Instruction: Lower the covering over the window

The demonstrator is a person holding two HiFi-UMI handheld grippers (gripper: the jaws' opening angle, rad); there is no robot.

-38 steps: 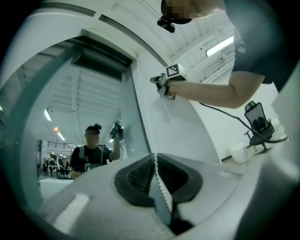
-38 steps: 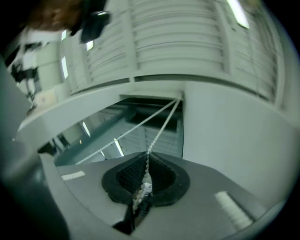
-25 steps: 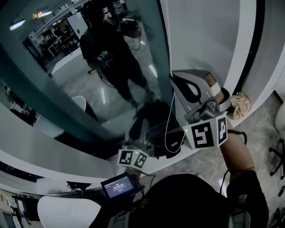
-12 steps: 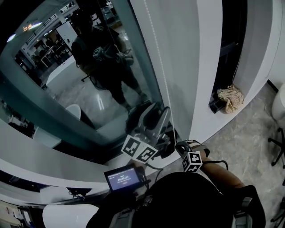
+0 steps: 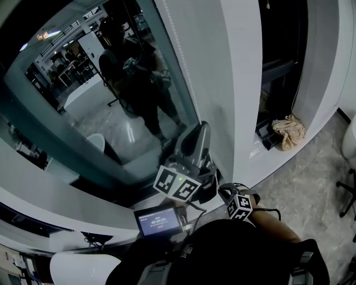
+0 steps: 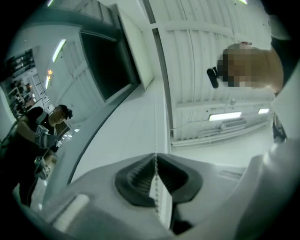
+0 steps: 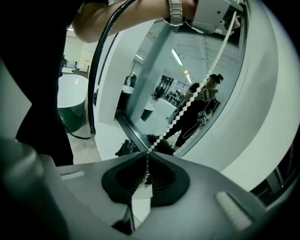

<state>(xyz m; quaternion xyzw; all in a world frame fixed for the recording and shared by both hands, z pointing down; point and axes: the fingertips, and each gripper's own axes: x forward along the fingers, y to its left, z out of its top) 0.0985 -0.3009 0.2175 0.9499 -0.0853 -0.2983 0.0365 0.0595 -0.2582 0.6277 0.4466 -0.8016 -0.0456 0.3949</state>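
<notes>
**A:** What has the left hand-held gripper [image 6: 155, 158] got?

**B:** The bead chain [image 6: 155, 133]. Its jaws have just been closing, and the ribbed pads now meet on the chain, which runs straight up from them along a white panel [image 6: 136, 136].

**A:** And the right hand-held gripper [image 7: 147, 153]?

**B:** Pinched tight on the same chain, lower down. In its own view the beads rise slantwise from the pads to the left one, at the top edge beside a wrist with a metal watch [image 7: 176, 11].

**A:** Where does the chain sit in the room?

**B:** In the head view it hangs close against the white panel, just right of the big glass pane [image 5: 111, 111] that mirrors the person. The left one points upward beside that pane. The right one is low, near the person's body.

**A:** The covering itself?

**B:** I can't pick it out, only its chain.

**A:** Anything else?

**B:** A crumpled cloth [image 5: 289, 132] lies off to the right at the foot of a dark opening [image 5: 281, 50], well apart from both, and a small lit screen [image 5: 158, 221] sits below the left one
</notes>
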